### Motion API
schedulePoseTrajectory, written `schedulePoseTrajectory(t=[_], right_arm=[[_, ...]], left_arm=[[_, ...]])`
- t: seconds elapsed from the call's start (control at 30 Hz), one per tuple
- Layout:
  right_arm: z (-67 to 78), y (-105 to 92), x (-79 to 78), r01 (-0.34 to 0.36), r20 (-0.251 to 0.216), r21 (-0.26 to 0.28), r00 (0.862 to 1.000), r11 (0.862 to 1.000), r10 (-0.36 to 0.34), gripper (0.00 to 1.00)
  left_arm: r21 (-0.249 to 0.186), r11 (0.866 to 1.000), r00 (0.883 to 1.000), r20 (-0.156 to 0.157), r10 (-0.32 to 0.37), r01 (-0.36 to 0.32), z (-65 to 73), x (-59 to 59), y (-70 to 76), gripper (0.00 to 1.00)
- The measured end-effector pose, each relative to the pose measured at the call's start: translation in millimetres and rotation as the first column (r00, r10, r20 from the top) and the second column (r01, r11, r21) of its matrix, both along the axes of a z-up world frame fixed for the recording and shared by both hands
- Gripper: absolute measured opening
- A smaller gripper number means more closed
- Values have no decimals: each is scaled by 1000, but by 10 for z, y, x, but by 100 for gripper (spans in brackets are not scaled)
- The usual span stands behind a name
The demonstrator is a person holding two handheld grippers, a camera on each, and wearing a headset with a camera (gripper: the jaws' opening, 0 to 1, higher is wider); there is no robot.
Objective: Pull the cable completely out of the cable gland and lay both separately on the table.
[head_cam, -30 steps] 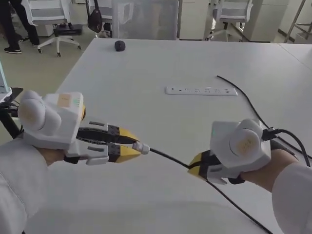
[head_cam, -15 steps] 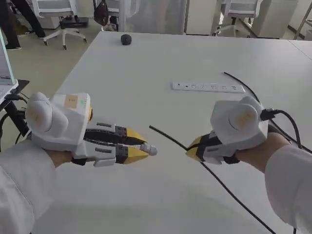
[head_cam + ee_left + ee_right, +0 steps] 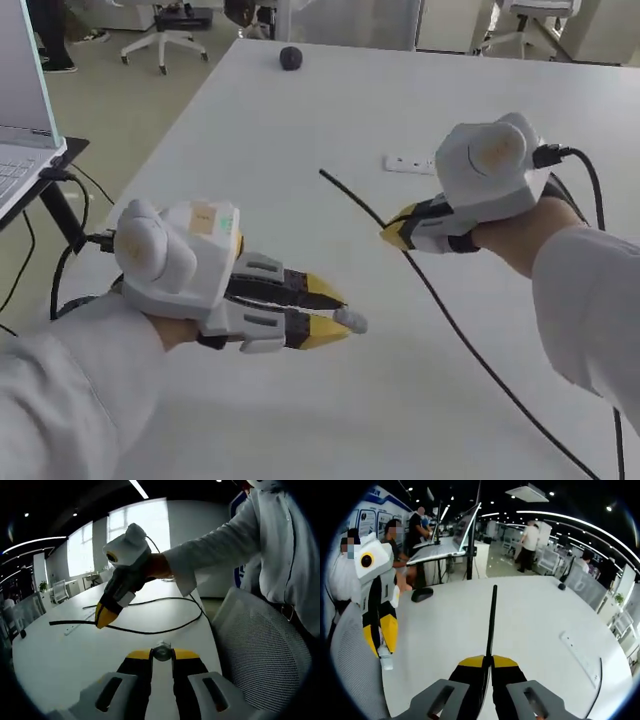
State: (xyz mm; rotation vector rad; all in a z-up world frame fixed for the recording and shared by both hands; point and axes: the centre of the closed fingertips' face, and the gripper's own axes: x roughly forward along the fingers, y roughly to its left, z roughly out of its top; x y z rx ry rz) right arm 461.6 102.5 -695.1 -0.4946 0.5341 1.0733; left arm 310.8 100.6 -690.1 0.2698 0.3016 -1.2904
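The white table [image 3: 250,170] lies bare across its left half and near middle, leaving open room between the left gripper [image 3: 340,312], clamped on the cable gland [image 3: 352,320], and the right gripper [image 3: 385,236]. The black cable [image 3: 350,197] cuts that room on a slant: its free end points far-left, it passes through the right gripper's closed jaws, then runs to the near right. Beyond the right gripper lies a white power strip [image 3: 405,161] (partly hidden behind it), and a small dark object [image 3: 291,58] sits near the far edge. Off the table's left side, a laptop [image 3: 22,90] narrows the approach.
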Motion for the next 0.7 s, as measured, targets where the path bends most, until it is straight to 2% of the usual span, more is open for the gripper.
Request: schedulePoseTrajectory(t=[0.17,0.3,0.4,0.43,0.57,0.7], right_arm=[[90,66,337,41,21,36,999,999,-42,0],[40,58,560,85,10,53,996,995,-86,0],[-93,17,714,126,-13,49,992,991,-126,0],[-137,4,746,140,-25,46,990,989,-139,0],[-452,-30,975,179,-83,20,981,984,-177,0],[-695,-15,1023,191,-110,-8,975,982,-191,0]], left_arm=[[-4,1000,1000,-15,4,-4,-86,34,-2,15],[-11,1000,999,-37,16,-16,-178,81,5,15],[-6,1000,998,-60,9,-9,-295,99,3,15],[3,1000,998,-59,10,-10,-351,117,4,15],[11,999,998,-61,31,-30,-507,215,14,15],[34,999,997,-77,32,-30,-699,264,15,15]])
